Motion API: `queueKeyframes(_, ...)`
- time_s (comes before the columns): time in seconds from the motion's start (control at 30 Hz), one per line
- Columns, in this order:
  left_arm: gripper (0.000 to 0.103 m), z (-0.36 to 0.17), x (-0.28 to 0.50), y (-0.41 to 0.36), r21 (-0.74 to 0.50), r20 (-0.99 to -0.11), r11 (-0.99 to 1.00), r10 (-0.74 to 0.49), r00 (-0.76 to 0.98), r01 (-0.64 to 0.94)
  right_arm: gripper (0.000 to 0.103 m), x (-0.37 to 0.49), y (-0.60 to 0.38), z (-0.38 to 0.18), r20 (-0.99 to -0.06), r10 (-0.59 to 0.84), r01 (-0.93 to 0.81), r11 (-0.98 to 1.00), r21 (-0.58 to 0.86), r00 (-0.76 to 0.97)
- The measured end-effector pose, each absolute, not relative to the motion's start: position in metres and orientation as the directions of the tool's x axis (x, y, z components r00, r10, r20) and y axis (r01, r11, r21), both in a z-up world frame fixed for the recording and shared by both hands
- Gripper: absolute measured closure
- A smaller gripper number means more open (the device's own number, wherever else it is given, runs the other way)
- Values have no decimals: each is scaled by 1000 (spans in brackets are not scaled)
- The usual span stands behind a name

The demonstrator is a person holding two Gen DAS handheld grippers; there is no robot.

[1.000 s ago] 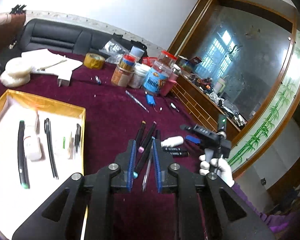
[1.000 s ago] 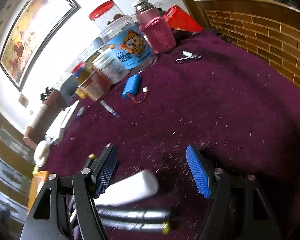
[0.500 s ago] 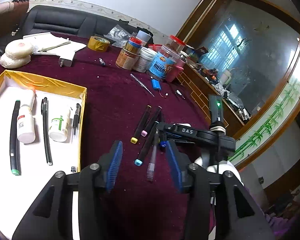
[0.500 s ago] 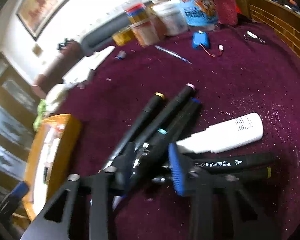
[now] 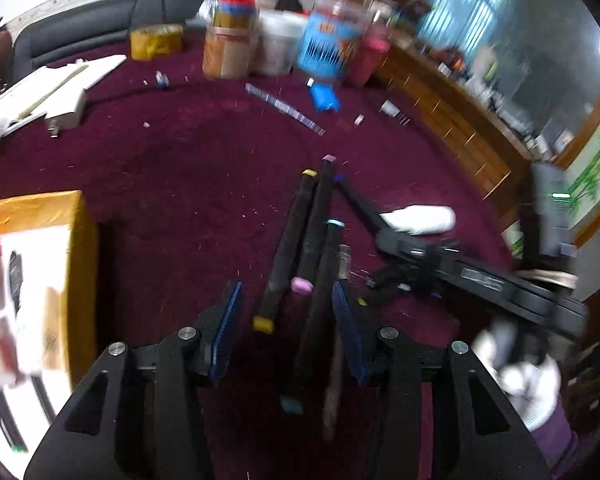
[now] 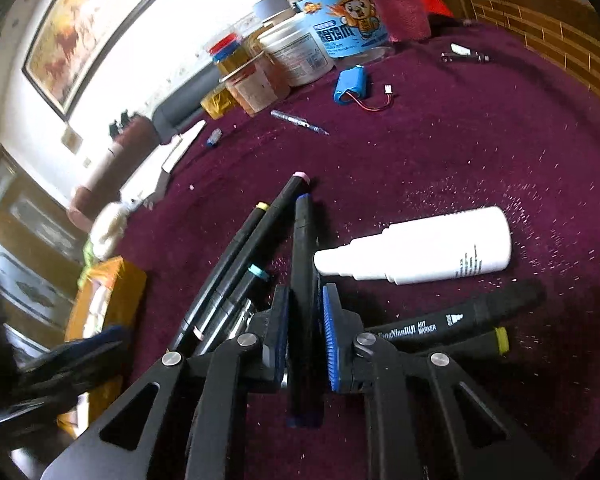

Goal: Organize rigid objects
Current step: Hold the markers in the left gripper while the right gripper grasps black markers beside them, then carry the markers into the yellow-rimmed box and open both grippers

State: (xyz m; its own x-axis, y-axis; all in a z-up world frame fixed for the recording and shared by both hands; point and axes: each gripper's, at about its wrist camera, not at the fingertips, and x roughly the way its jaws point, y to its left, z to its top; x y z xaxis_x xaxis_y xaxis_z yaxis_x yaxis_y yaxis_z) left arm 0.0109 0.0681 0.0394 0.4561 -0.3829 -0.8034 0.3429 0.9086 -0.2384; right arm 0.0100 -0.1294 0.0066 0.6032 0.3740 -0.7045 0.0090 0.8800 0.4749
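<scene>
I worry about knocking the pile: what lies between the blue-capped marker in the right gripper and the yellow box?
The other markers lie right beside the blue-capped marker, toward the yellow box. The left gripper also sits over them. The right gripper is closing on the marker.

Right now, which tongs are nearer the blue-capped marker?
Right. The right tongs are closing around the blue-capped marker; the left tongs hover over the neighbouring markers beside it.
</scene>
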Motion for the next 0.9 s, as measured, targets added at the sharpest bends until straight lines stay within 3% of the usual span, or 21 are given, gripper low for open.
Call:
queueKeyframes(0.17, 56, 23, 39, 42, -21, -832, 934, -214, 511, 357, 89, 11, -134, 3, -685, 401, -3, 864, 503, 608)
queueKeyframes(0.33, 60, 11, 40, 37, 98, -834, 921, -131, 536, 377, 89, 11, -132, 4, -689, 392, -11, 873, 487, 610)
queueKeyframes(0.63, 63, 13, 62, 16, 89, -835, 917, -144, 530, 389, 89, 12, -133, 4, -689, 394, -10, 872, 489, 608)
queueKeyframes(0.7, 87, 16, 60, 15, 51, -837, 913, -183, 516, 405, 89, 12, -130, 4, -694, 382, -15, 881, 473, 610)
queueKeyframes(0.9, 91, 32, 31, 30, -40, -816, 905, -274, 508, 424, 89, 12, -128, 4, -696, 365, -24, 894, 448, 619)
